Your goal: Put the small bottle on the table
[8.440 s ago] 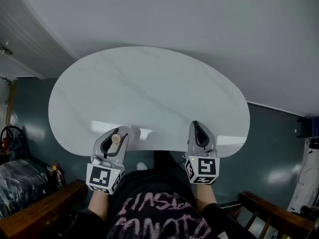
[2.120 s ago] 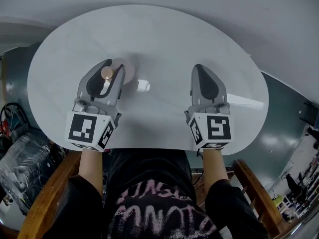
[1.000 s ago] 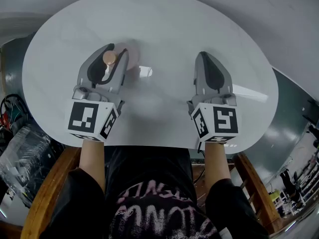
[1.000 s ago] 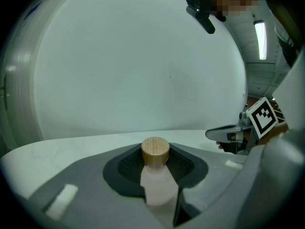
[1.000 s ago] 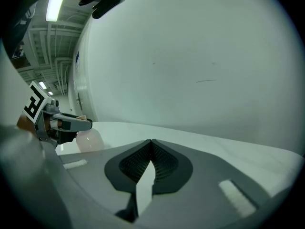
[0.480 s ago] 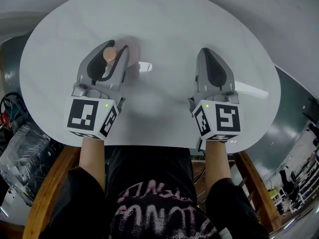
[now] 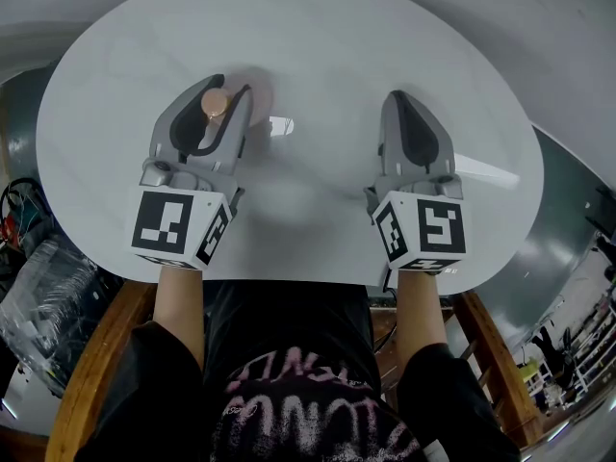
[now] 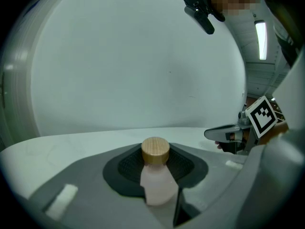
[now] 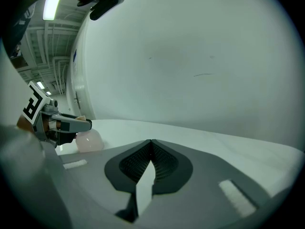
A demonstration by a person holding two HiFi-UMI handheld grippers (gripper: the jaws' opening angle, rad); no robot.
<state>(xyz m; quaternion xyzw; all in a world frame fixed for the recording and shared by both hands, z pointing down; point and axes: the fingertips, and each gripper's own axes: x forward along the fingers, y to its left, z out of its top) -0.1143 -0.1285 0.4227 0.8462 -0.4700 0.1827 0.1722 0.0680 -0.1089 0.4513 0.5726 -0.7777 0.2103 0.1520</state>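
Pink bottle [image 8: 156, 178] between left fingers [image 8: 76, 190] (upright)

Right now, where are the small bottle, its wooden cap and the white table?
small bottle [image 8: 159, 190], left gripper view, on its pale pink body.
wooden cap [image 8: 155, 150], left gripper view, on the middle of the cap.
white table [image 7: 337, 65], head view, on bare tabletop.

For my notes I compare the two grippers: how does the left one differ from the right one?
The left gripper is shut on the bottle; the right gripper holds nothing. The left jaws are parted by the bottle; the right jaws touch at the tips. Both are over the table.
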